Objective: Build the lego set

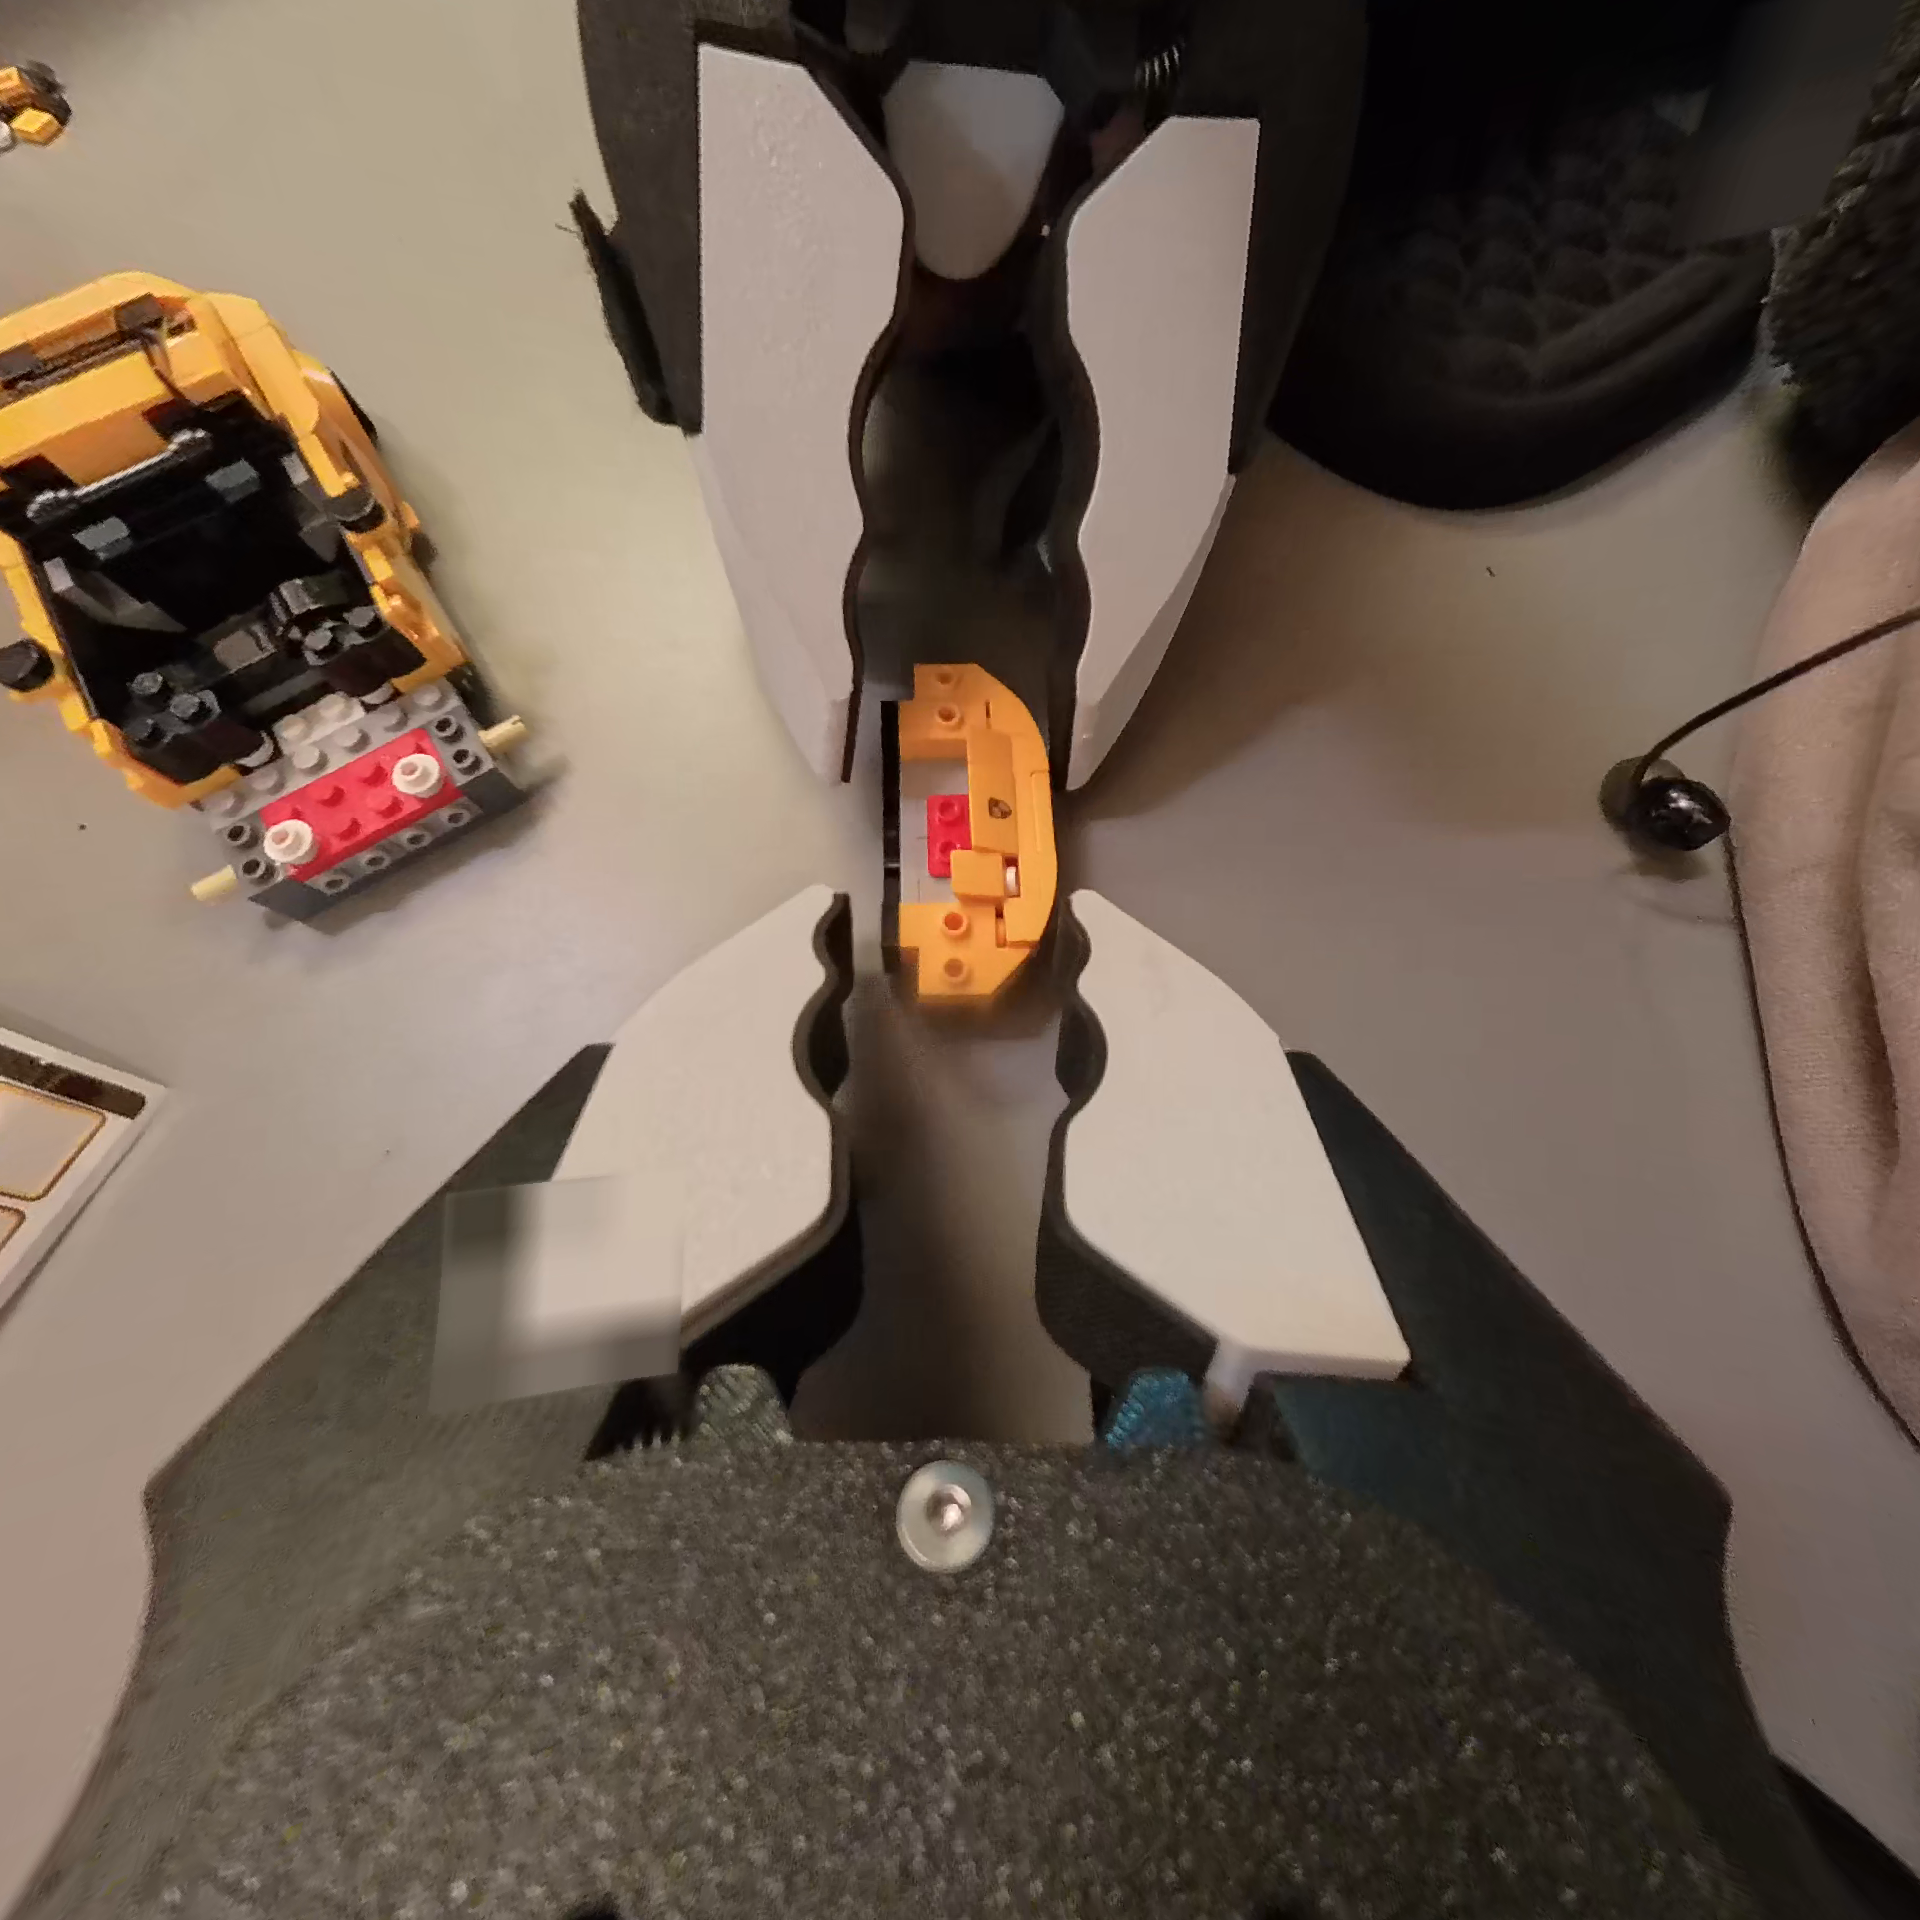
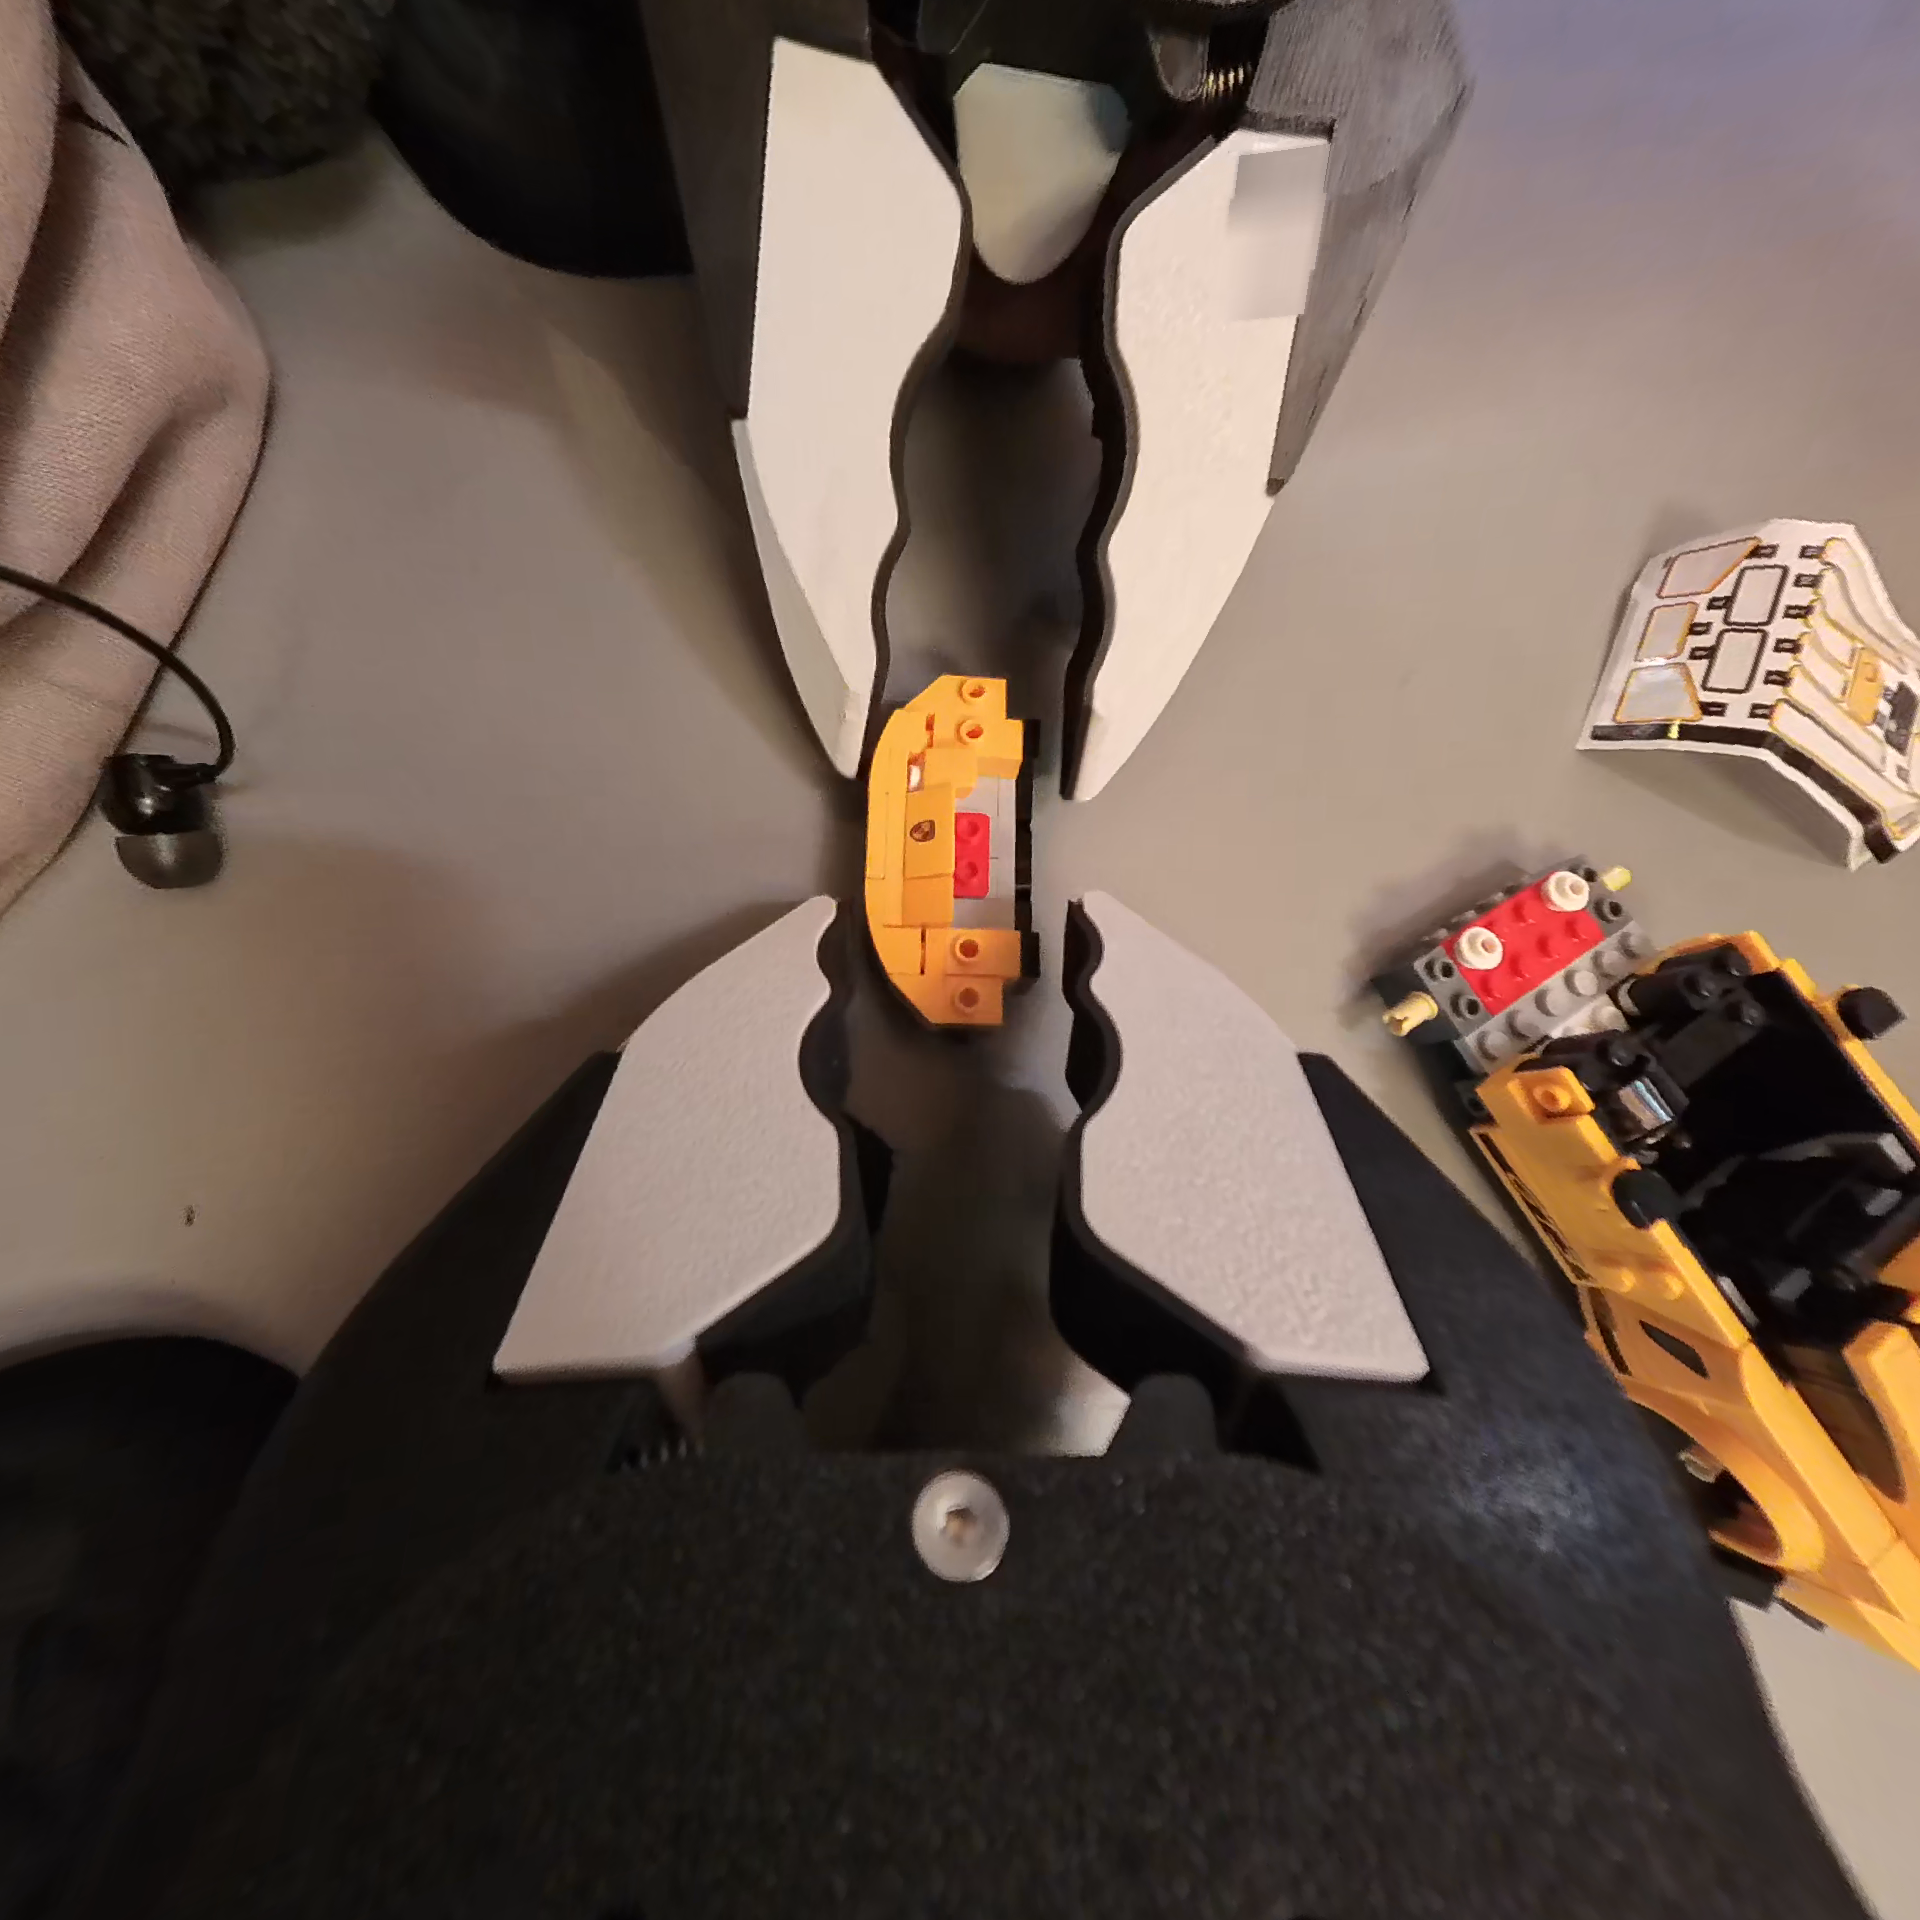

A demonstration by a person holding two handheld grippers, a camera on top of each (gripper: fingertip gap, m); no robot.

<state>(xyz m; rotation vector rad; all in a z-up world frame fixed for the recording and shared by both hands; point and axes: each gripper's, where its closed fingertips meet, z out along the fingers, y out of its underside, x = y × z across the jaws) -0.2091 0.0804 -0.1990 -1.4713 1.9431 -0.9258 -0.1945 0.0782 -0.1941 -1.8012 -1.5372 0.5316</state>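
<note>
Both hand-held grippers meet nose to nose over the bench (image 1: 623, 935): my left hand-held gripper (image 1: 951, 904) and right hand-held gripper (image 2: 951, 909) each clench one end of the orange nose section (image 1: 971, 831), pads on its curved face and its flat back. Beside it, well apart, lies the yellow car body (image 2: 1704, 1195) with its red studded plate bare. I judge the section light but loosely clipped, so I'd grip across solid ends, not the small hinged tiles.
</note>
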